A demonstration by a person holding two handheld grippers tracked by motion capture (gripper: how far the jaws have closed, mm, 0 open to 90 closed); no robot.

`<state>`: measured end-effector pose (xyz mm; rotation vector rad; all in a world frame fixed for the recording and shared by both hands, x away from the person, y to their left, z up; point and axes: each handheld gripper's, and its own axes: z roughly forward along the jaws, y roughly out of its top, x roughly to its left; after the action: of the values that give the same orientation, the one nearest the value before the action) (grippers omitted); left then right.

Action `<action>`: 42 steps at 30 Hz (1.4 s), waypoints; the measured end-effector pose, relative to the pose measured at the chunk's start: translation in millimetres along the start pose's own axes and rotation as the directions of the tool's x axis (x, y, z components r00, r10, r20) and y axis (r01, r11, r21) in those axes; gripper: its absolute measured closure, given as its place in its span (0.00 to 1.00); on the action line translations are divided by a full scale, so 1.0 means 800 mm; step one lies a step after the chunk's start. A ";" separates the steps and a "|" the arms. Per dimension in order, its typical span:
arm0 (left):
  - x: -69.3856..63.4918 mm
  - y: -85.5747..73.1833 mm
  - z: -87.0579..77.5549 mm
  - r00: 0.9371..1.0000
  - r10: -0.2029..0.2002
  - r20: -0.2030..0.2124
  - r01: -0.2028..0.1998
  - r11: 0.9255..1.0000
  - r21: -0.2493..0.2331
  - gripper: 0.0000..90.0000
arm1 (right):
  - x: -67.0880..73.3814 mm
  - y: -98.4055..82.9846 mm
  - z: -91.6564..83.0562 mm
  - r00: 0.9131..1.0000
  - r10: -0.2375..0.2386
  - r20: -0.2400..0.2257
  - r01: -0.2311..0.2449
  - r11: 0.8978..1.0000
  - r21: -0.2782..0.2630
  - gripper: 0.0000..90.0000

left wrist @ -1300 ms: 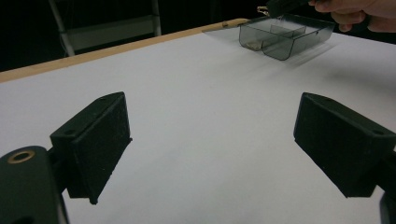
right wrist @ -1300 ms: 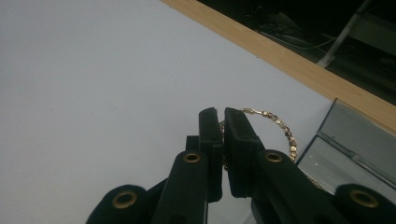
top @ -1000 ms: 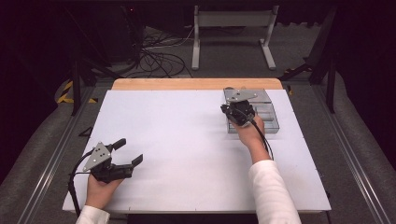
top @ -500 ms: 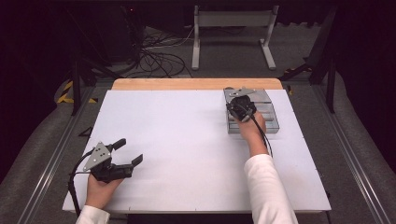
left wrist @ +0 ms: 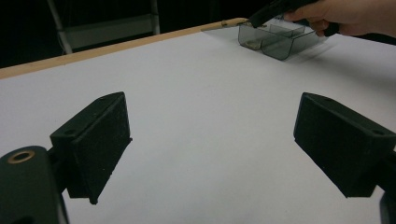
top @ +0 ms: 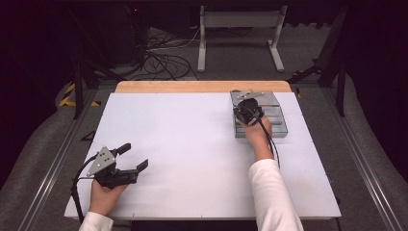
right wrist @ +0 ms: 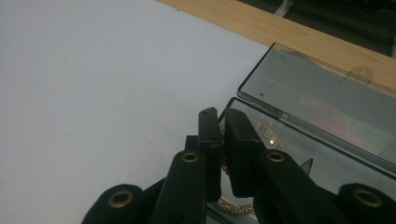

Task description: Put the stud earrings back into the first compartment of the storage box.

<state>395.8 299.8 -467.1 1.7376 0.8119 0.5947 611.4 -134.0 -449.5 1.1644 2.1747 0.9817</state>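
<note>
Holding my right gripper (top: 248, 107) over the clear plastic box (top: 275, 120) at the far right of the white table (top: 192, 144), I see its jaws nearly together, pinching what looks like a gold chain (right wrist: 233, 205) just inside the box's near corner, the lid (right wrist: 322, 100) lying open toward the wooden edge (top: 192, 86). My left gripper (top: 129, 160) sits low over the near left of the table, well apart from the box, jaws spread wide with nothing between them.
</note>
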 end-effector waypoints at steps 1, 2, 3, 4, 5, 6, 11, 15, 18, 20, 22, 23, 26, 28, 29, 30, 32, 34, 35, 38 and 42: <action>0.000 0.000 0.000 1.000 -0.006 0.001 0.006 1.000 -0.001 0.13 | 0.000 0.000 0.000 1.000 0.002 0.004 -0.002 1.000 -0.002 0.92; 0.000 0.000 0.000 1.000 -0.006 0.000 0.006 1.000 -0.002 0.13 | 0.000 0.000 -0.001 1.000 0.006 0.017 -0.006 1.000 -0.006 0.85; 0.000 0.000 0.000 1.000 -0.007 0.000 0.007 1.000 -0.002 0.13 | -0.001 0.000 -0.002 1.000 0.014 0.025 -0.014 1.000 -0.017 0.75; 0.000 0.000 0.000 1.000 -0.007 0.000 0.007 1.000 -0.003 0.13 | -0.003 0.000 -0.004 0.999 0.032 0.013 -0.032 0.999 -0.023 0.74; 0.000 0.000 0.000 1.000 -0.007 0.000 0.007 1.000 -0.003 0.13 | -0.004 0.000 -0.006 0.999 0.035 0.006 -0.035 0.999 -0.028 0.73; 0.000 0.000 0.000 1.000 -0.005 0.000 0.005 1.000 -0.002 0.13 | -0.004 0.000 -0.009 0.999 0.035 0.004 -0.034 0.999 -0.034 0.71; -0.001 0.000 0.001 1.000 -0.004 0.003 0.004 1.000 0.004 0.13 | -0.002 -0.006 -0.020 0.998 0.052 -0.025 -0.054 0.995 -0.079 0.57; 0.000 0.001 0.001 1.000 0.004 0.005 -0.004 1.000 -0.003 0.13 | -0.002 -0.015 -0.027 0.996 0.070 -0.047 -0.074 0.992 -0.106 0.45; 0.000 0.001 0.001 1.000 -0.008 0.009 0.008 1.000 -0.008 0.13 | -0.002 -0.024 -0.032 0.994 0.090 -0.067 -0.099 0.986 -0.133 0.37; 0.000 0.000 0.001 1.000 -0.007 0.008 0.008 1.000 -0.007 0.12 | -0.002 -0.030 -0.036 0.992 0.101 -0.082 -0.112 0.982 -0.152 0.34; 0.000 0.000 0.001 1.000 -0.004 0.005 0.004 1.000 -0.006 0.13 | -0.002 -0.034 -0.040 0.990 0.103 -0.094 -0.118 0.980 -0.163 0.30; 0.000 0.000 0.001 1.000 0.001 0.004 -0.001 1.000 -0.005 0.13 | -0.001 -0.036 -0.042 0.990 0.102 -0.098 -0.118 0.978 -0.170 0.28; 0.000 0.000 0.001 1.000 0.000 0.004 0.000 1.000 -0.001 0.12 | 0.002 -0.040 -0.050 0.989 0.090 -0.118 -0.112 0.975 -0.190 0.22; -0.001 0.000 0.001 1.000 -0.005 0.004 0.005 1.000 0.000 0.13 | 0.005 -0.041 -0.054 0.988 0.076 -0.132 -0.101 0.975 -0.196 0.20; -0.001 0.000 0.001 1.000 -0.005 0.004 0.005 1.000 0.001 0.13 | 0.007 -0.043 -0.057 0.989 0.069 -0.133 -0.095 0.974 -0.204 0.19; 0.000 0.001 0.001 1.000 -0.003 0.004 0.003 1.000 -0.003 0.13 | 0.009 -0.044 -0.059 0.989 0.066 -0.135 -0.094 0.973 -0.213 0.18; 0.000 0.001 0.001 1.000 -0.014 0.008 0.014 1.000 -0.012 0.12 | 0.011 -0.046 -0.064 0.988 0.058 -0.141 -0.089 0.970 -0.224 0.15; 0.001 0.001 -0.001 1.000 -0.026 0.010 0.027 1.000 -0.014 0.13 | 0.014 -0.048 -0.069 0.987 0.056 -0.150 -0.090 0.969 -0.231 0.13; 0.001 0.001 -0.001 1.000 -0.027 0.010 0.027 1.000 -0.016 0.13 | 0.015 -0.050 -0.071 0.987 0.051 -0.155 -0.087 0.968 -0.236 0.12; 0.002 0.001 -0.002 1.000 -0.028 0.010 0.028 0.999 -0.021 0.13 | 0.019 -0.056 -0.074 0.988 0.042 -0.151 -0.078 0.968 -0.238 0.05; 0.001 0.001 -0.002 0.999 -0.032 0.012 0.032 0.999 -0.026 0.12 | 0.024 -0.062 -0.081 0.988 0.027 -0.155 -0.066 0.964 -0.257 0.04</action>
<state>395.5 301.2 -466.0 1.7000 0.8193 0.5708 531.4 -160.1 -448.6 1.0495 2.0575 1.3702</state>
